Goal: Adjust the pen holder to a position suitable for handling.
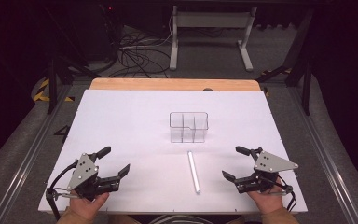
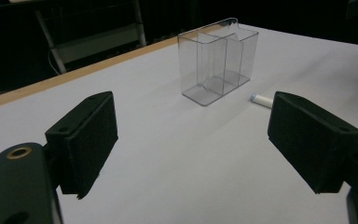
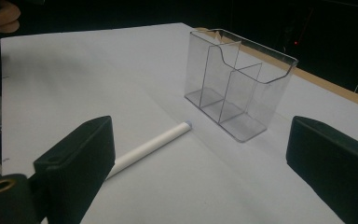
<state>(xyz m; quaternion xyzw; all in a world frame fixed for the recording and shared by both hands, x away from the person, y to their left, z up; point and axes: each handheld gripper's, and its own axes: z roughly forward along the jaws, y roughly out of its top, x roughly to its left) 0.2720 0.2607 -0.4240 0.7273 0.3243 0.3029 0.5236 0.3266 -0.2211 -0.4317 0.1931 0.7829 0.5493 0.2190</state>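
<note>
Both tongs, left tongs and right tongs, hover spread and empty over the white desk, flanking the slim white cylindrical tube, which lies flat just in front of the clear plastic compartmented organizer, apart from it.

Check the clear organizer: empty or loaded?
Empty. The clear organizer stands upright, and the table shows through every compartment; the white tube lies flat on the table in front of it.
</note>
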